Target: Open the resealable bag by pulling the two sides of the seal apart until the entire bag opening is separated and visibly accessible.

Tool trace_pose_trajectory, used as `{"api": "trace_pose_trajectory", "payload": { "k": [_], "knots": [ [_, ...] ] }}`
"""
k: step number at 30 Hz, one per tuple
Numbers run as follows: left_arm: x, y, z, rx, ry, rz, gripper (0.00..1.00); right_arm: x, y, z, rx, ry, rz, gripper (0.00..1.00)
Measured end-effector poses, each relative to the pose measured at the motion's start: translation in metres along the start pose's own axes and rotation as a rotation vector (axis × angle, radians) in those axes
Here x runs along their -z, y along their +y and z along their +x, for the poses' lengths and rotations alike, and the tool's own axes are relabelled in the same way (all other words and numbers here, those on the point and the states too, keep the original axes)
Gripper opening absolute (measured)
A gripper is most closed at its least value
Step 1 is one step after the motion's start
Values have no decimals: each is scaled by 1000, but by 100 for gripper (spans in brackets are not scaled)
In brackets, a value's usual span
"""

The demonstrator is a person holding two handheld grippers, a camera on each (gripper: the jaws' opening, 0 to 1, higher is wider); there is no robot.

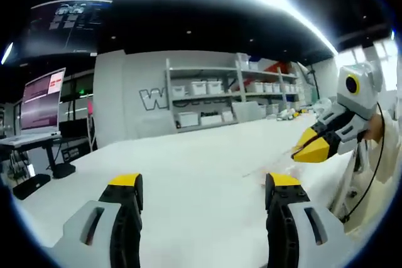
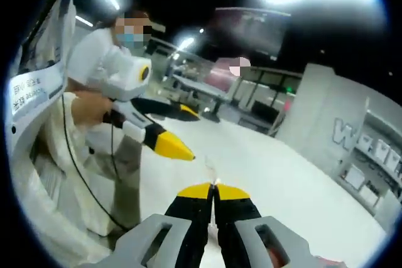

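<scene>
Resealable bag: its position cannot be confirmed. The one possible trace is a thin clear sliver rising from the tips of the right gripper in the right gripper view. It is too faint to identify as the bag.

Right gripper: its jaws are pressed together, yellow tips meeting with no visible gap. Whether they pinch the sliver cannot be told. In the left gripper view the same gripper enters at 3 o'clock, tips closed and pointing toward 9 o'clock above the white table.

Left gripper: its jaws stand wide apart at 6 o'clock with bare table between them and nothing held. In the right gripper view it appears at 10 o'clock, jaws spread, tips apart from the right gripper's tips and aimed toward them.

Person: stands at 9 o'clock in the right gripper view in light clothing, one hand on the left gripper's handle.

Surroundings, left gripper view: shelves with white bins at 12 o'clock beyond the table; a lit monitor on a stand at 9 o'clock.
</scene>
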State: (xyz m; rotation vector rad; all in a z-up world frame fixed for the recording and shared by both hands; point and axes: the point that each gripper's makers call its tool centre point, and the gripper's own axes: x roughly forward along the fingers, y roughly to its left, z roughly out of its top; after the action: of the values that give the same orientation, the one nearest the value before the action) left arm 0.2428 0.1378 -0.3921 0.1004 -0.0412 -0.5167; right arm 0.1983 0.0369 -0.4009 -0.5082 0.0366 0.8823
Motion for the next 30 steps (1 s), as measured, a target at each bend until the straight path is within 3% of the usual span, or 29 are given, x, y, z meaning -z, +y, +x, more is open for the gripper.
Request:
{"api": "trace_pose_trajectory", "payload": {
  "k": [7, 14, 23, 27, 30],
  "knots": [
    [3, -12, -7, 43, 10, -25, 75, 7, 22, 1, -43, 24, -17, 0],
    [0, -12, -13, 43, -18, -70, 75, 10, 32, 2, -65, 27, -25, 0],
    [-3, -30, -21, 191, -63, -414, 60, 18, 34, 0, -60, 39, 0, 0],
    [1, -33, -21, 191, -70, -450, 61, 15, 34, 0, -56, 22, 9, 0],
    [2, -41, -22, 241, -56, -556, 57, 16, 35, 1, -58, 17, 16, 0]
  ]
}}
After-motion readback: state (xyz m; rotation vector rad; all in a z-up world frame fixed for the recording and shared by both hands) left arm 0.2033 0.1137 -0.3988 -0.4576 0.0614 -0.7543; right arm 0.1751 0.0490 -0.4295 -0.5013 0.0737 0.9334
